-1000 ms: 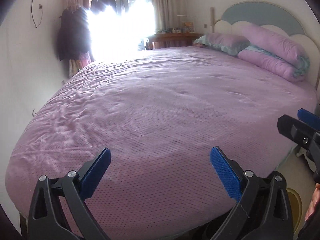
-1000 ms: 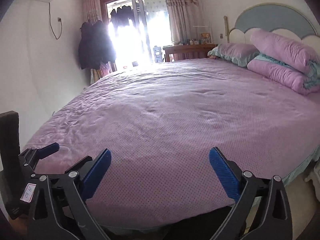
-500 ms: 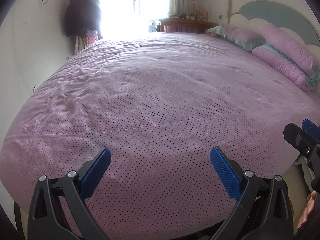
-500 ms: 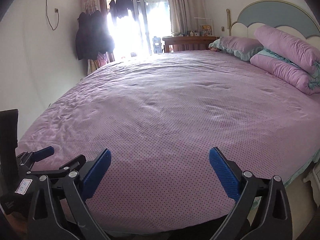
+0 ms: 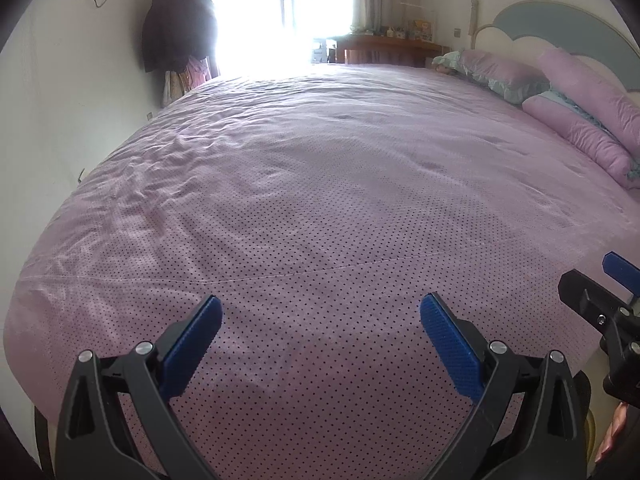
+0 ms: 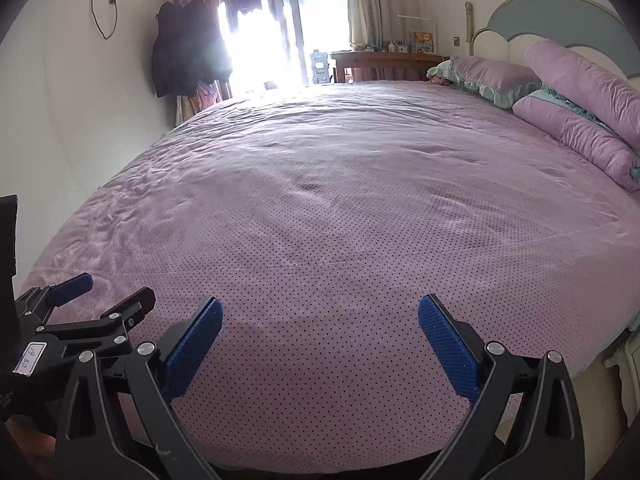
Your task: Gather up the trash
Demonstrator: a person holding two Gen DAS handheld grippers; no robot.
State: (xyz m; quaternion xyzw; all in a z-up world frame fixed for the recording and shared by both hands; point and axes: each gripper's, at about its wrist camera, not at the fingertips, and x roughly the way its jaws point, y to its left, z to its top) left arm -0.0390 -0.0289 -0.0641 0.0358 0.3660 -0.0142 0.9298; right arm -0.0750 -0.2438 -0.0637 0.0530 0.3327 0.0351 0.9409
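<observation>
Left wrist view: no trash can be picked out anywhere on the spread ahead, so where the task's thing lies cannot be told. The left gripper (image 5: 320,320) hangs over the near edge of the bed (image 5: 320,184), its blue pads (image 5: 192,340) spread wide with nothing between them. Off to its right, the right gripper (image 6: 320,320) hovers level with it, also gaping apart and empty; from the right wrist view, the left tool shows at the lower left. Straight ahead of both, a purple dotted bedspread (image 6: 340,240) runs out, wrinkled toward the far left. Ahead and to the right, purple pillows (image 6: 576,120) lean on a blue headboard (image 6: 560,20). Far ahead, a blazing bright window (image 5: 280,12), dark coats (image 6: 188,48) hanging left of it, and a wooden desk (image 6: 384,60) to its right.
</observation>
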